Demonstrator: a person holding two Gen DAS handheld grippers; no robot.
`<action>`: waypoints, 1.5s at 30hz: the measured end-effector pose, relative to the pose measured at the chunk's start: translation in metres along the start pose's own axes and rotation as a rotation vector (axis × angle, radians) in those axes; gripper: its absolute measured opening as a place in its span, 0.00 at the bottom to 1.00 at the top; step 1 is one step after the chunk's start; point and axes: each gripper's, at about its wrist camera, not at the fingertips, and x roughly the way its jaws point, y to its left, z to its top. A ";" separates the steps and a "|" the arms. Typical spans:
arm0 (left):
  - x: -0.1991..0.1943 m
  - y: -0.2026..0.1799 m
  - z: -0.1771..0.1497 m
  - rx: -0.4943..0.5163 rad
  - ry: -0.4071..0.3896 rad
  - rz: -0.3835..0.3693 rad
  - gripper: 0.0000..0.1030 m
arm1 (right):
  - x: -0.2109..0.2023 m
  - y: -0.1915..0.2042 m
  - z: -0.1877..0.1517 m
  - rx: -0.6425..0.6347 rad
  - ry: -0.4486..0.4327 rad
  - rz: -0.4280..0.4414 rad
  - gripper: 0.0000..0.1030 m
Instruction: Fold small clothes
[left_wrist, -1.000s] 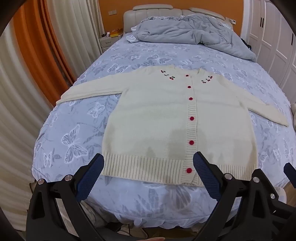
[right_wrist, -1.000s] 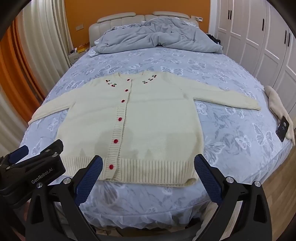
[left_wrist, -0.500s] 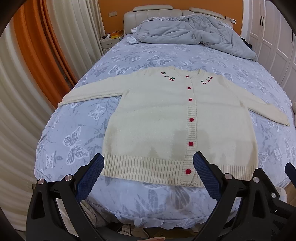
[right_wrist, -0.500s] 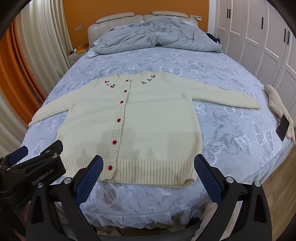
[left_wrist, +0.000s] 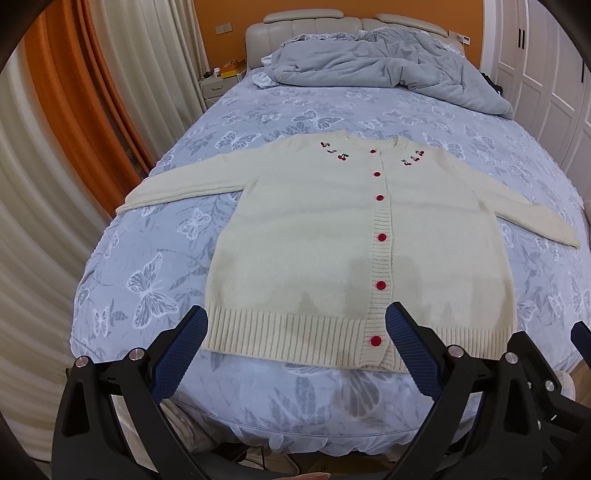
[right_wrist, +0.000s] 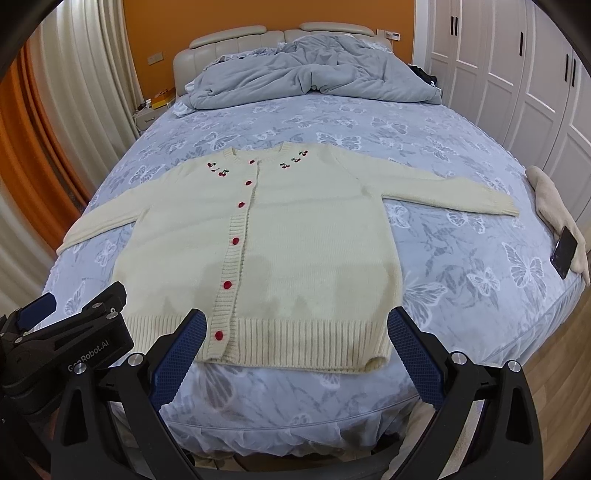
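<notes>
Cardigan (left_wrist: 332, 236) flat on bed (left_wrist: 295, 114)

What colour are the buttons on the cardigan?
Red, against the cream cardigan; the buttons show best in the left wrist view.

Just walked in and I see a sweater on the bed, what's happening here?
A person holds two grippers at the foot of the bed, about to fold a cream cardigan. It lies flat and buttoned, sleeves spread, not yet folded. The left gripper and right gripper are both open, near the hem, holding nothing. A phone lies on a cloth at the bed's right edge.
</notes>
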 end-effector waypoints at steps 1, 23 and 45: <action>0.000 0.000 0.000 0.000 0.000 0.001 0.92 | 0.000 0.000 0.000 0.000 0.002 0.000 0.95; -0.001 0.001 0.000 0.003 0.001 0.005 0.92 | 0.000 0.000 0.000 -0.001 0.000 0.002 0.94; 0.003 0.001 -0.003 0.000 0.009 0.006 0.92 | 0.003 -0.001 -0.003 0.003 0.007 -0.002 0.94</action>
